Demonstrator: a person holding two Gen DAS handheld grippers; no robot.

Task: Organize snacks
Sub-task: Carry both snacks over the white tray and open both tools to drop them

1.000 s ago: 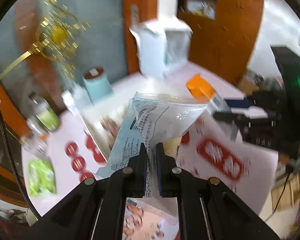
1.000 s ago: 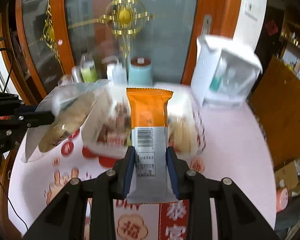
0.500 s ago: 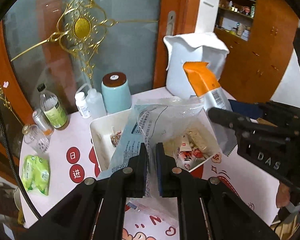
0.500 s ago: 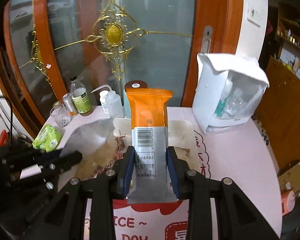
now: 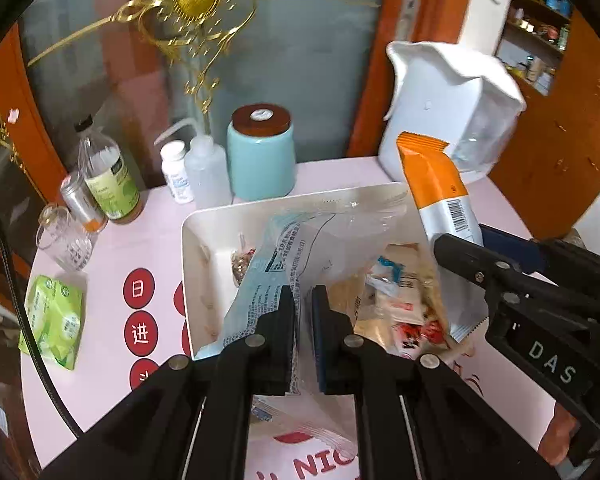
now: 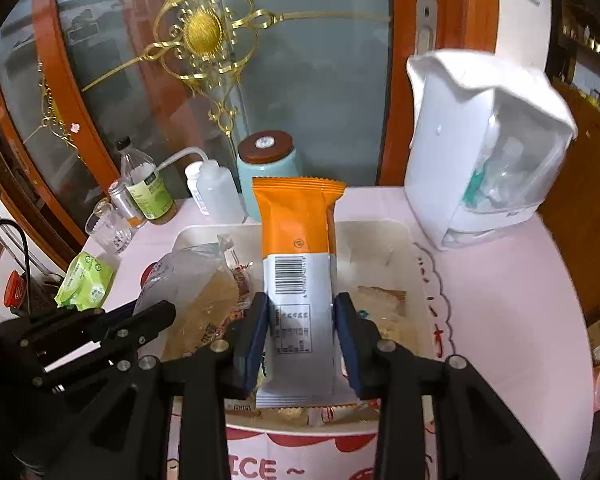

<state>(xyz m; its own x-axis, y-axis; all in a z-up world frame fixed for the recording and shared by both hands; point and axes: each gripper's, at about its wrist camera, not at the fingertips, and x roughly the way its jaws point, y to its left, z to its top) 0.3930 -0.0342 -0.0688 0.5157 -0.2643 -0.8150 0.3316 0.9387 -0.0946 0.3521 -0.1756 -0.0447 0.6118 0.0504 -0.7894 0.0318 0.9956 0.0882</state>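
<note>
My left gripper point(image 5: 302, 300) is shut on the edge of a clear and blue plastic snack bag point(image 5: 284, 248), which hangs over the white tray point(image 5: 188, 264). The tray holds several wrapped snacks point(image 5: 396, 304). My right gripper point(image 6: 300, 308) has an upright orange-and-silver snack packet point(image 6: 296, 240) between its blue pads; its jaws are opening, and the pads still touch the packet's sides. The packet stands over the middle of the tray point(image 6: 414, 264). In the right wrist view the left gripper point(image 6: 156, 316) and its clear bag point(image 6: 188, 276) sit just to the left.
Behind the tray stand a teal jar point(image 5: 260, 156), a squeeze bottle point(image 5: 204, 168), a small white bottle point(image 5: 174, 172), a green-labelled bottle point(image 5: 108, 176) and a glass point(image 5: 62, 240). A white bag point(image 5: 440, 100) stands back right. A green packet point(image 5: 54, 320) lies left.
Both grippers have come forward and down, so the tray is now close beneath the two packets. The right jaws stand slightly wider around the orange packet. The left view has rolled level.
</note>
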